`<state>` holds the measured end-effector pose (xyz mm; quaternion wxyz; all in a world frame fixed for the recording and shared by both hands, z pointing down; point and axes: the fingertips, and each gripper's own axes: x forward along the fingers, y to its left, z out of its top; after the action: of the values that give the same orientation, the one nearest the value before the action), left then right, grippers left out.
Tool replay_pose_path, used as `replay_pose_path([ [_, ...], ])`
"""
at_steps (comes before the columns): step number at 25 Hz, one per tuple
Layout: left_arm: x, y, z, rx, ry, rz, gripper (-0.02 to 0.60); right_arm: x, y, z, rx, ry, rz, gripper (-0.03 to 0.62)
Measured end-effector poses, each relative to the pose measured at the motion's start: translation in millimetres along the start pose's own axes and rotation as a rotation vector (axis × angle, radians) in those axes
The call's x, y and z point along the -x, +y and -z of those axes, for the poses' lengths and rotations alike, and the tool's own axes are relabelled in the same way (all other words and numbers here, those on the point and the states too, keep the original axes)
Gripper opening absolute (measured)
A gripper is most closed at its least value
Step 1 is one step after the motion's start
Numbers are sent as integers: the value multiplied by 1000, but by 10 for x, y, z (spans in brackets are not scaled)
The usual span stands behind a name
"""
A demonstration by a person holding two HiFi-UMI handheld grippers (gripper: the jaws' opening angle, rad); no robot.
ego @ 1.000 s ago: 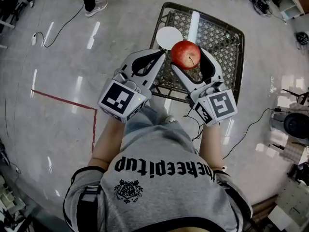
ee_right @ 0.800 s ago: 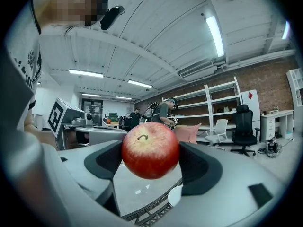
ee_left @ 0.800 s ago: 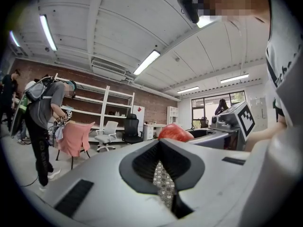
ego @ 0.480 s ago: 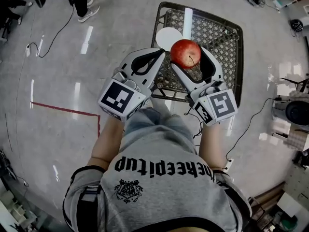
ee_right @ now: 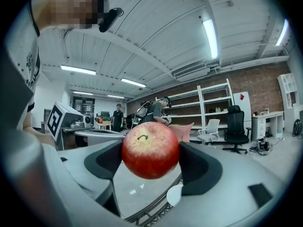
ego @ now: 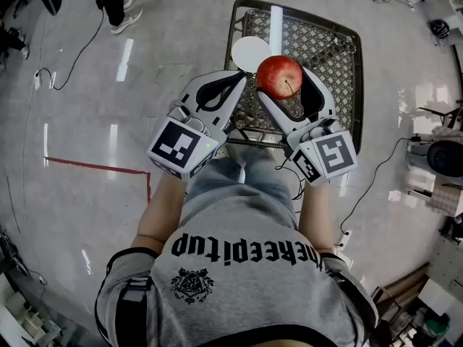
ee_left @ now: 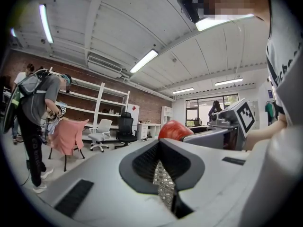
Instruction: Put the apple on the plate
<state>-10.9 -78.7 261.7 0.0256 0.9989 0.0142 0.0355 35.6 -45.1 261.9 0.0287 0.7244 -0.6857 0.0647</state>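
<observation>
The left hand-held gripper (ego: pixel 236 80) is empty, its jaws together, hanging near the small round white plate (ego: pixel 250 51). That plate lies bare on the black metal-mesh surface (ego: pixel 329 56). To the right, the right hand-held gripper (ego: pixel 283 85) is clamped across the sides of the round red apple (ego: pixel 279 76), held above the mesh. The apple looks firm, smooth and likely to roll or bruise, so it should be set down gently.

desk (ego: pixel 334 62): dark wire mesh
floor (ego: pixel 173 35): pale, glossy
red tape (ego: pixel 94 166): L-shaped, on floor
black chair (ee_left: pixel 125 128): near shelving (ee_left: pixel 90 103)
</observation>
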Motion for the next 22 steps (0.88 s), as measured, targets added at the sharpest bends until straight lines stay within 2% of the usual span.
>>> replay_pose_path([
  [14,-179,190,-12,28,1,-122,12,-237,-201,-50,25,26,-118,385],
  [22,-430,269,-37,42,3,-193,12,-373,-488,-56,27,45,-188,385],
])
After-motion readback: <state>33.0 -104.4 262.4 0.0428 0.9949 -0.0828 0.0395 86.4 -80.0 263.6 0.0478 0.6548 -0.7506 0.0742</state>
